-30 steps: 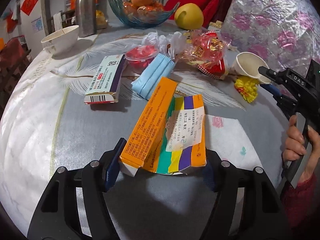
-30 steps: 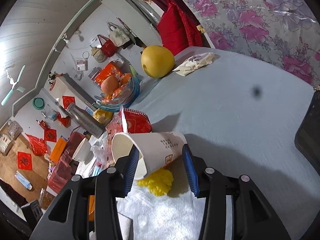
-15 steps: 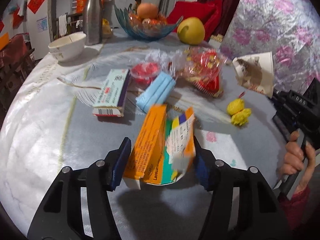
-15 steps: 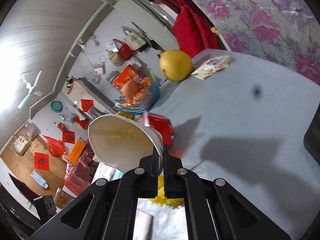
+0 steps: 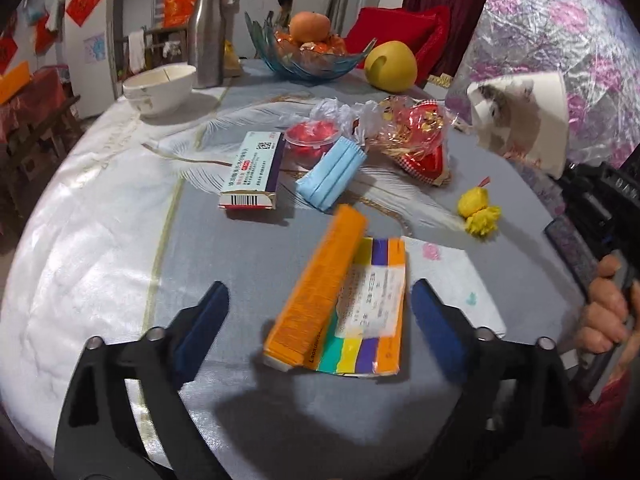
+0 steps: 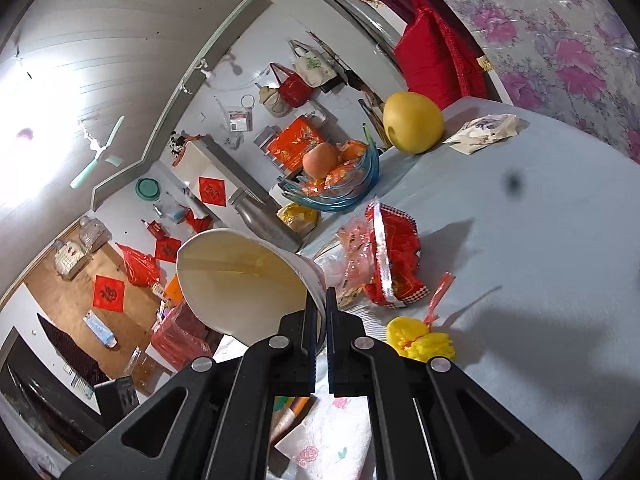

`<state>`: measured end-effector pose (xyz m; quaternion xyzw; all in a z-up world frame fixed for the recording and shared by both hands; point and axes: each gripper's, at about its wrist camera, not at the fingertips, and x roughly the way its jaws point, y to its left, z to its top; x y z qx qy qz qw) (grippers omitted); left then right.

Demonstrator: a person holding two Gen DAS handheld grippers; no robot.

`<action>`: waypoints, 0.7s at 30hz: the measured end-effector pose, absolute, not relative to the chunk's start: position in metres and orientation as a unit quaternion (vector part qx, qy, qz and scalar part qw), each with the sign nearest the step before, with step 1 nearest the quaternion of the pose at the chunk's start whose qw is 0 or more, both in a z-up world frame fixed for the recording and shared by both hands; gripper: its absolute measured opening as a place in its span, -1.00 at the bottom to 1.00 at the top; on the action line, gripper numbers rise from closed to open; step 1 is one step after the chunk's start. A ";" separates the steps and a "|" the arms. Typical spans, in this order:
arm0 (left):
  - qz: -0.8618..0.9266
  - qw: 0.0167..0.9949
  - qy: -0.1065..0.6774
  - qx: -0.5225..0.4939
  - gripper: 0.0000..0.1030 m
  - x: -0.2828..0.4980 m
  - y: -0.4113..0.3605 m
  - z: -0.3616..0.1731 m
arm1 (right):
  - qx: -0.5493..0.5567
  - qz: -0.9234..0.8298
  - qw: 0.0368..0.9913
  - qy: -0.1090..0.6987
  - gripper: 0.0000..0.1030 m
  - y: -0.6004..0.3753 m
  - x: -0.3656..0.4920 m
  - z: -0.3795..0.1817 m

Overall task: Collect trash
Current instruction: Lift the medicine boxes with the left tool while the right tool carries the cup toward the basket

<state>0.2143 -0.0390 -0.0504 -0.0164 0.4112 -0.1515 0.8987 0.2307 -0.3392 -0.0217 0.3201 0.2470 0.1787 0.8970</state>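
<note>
Table [image 5: 104,240]: round top under a pale grey-white cloth with a feather print; carries all the litter and dishes below.
Fruit bowl [image 5: 308,60]: blue glass, at the far edge, oranges heaped in it; a yellow pomelo [image 5: 390,66] sits just to its right.
Steel flask [image 5: 206,32]: upright at the far edge, a white bowl [image 5: 160,88] near it on the left.
Left gripper [image 5: 316,320]: low over the near side of the table, jaws spread wide, gripping nothing. The blue pads stand clear on either side of the boxes.
Orange box [image 5: 320,284]: long carton lying on the cloth between the open jaws, touching neither pad, leaning partly on the striped box [image 5: 368,320] beside it.
Napkin [image 5: 452,276]: white, floral print, flat under the right edge of the striped box.
Right gripper [image 6: 322,312]: raised off the table, jaws pressed almost together, pinching the wall of the paper cup.
Paper cup [image 6: 240,276]: white, squashed flat at the grip, mouth tilted away to the left; held in the air. In the left view it shows at the right [image 5: 524,120], above the table edge.
Medicine box [image 5: 252,168]: white and blue, mid-table.
Face masks [image 5: 332,172]: blue stack, just right of that box.
Red snack wrapper [image 5: 416,144]: crumpled, beyond the masks.
Yellow scrap [image 5: 478,212]: small crumpled wad on the cloth, near the napkin.
</note>
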 end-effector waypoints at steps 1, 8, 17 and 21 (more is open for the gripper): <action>-0.157 0.898 0.410 -0.010 0.79 0.214 -0.042 -0.051 | 0.318 0.179 0.898 0.247 -0.91 -0.338 0.229 -0.021; -0.153 0.884 0.439 0.045 0.87 0.223 -0.068 -0.080 | 0.319 0.183 0.894 0.256 -0.91 -0.337 0.234 -0.026; -0.162 0.897 0.412 0.001 0.09 0.221 -0.049 -0.063 | 0.314 0.192 0.895 0.253 -0.91 -0.332 0.233 -0.024; -0.158 0.904 0.397 -0.024 0.09 0.210 -0.029 -0.044 | 0.309 0.208 0.892 0.255 -0.91 -0.322 0.230 -0.020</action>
